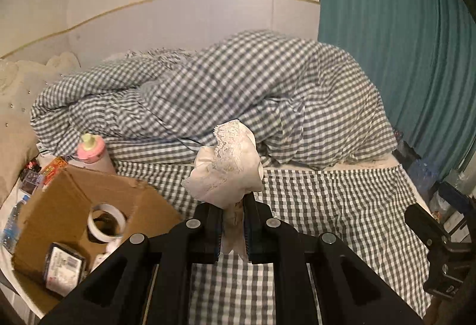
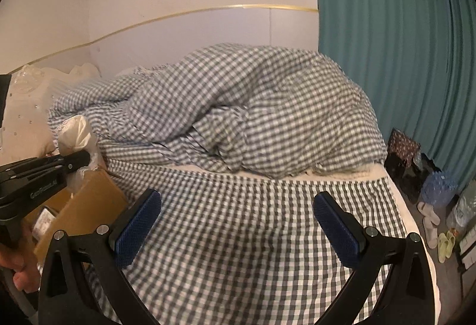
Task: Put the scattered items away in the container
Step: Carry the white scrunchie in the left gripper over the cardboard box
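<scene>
Left gripper [image 1: 233, 223] clamping lacy cloth [image 1: 229, 167], cardboard box [image 1: 74, 206] lower left

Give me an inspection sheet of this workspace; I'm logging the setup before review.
Surface: bed sheet, grey-white gingham, with heaped duvet behind.
Job's things: cream lace cloth held up; cardboard box at left holds tape roll and a wrapped packet.
Clutter: pink-capped bottle, water bottle, snack packets beside box.
Grippers: left gripper shut on cloth; right gripper open, holding nothing.
Cables: nothing seen.
Surroundings: teal curtain, slippers and bags on floor.
</scene>
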Motion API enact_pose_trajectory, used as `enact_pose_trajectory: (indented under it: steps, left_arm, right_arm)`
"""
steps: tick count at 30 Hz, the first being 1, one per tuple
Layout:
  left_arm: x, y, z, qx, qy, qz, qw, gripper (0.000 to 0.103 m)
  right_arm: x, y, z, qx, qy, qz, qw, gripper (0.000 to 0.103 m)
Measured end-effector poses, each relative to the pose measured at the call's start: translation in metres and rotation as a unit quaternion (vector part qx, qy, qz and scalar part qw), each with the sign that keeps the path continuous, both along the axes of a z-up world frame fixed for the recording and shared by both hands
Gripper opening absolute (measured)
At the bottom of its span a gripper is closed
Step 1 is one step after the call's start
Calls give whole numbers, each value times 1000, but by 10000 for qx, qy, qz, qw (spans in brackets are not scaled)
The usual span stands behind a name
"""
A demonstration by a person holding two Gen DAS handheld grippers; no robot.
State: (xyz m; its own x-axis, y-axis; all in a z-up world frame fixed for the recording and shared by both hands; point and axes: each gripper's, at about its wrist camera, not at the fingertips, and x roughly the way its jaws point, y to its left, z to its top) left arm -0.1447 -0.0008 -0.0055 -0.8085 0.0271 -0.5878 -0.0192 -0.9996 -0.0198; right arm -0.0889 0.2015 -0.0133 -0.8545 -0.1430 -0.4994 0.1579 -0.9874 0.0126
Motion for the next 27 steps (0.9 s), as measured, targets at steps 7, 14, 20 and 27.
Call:
enact_pose_trajectory:
  steps: [7, 14, 20, 27]
  left_arm:
    - [40, -38, 26, -85, 240, 208, 9995, 12]
    - [67, -75, 47, -122, 421, 487, 9978, 12]
    - [74, -112, 43, -77, 314, 752, 9966, 12]
    - [77, -161, 31, 16, 115, 1045, 9945, 12]
  right_arm:
    - [14, -27, 21, -27, 150, 201, 9997, 103]
    - [24, -65, 36, -49, 248, 506, 9984, 103]
    - [28, -107, 42, -1, 312, 801, 9963, 103]
    - [26, -148, 39, 60, 265, 1079, 9938, 103]
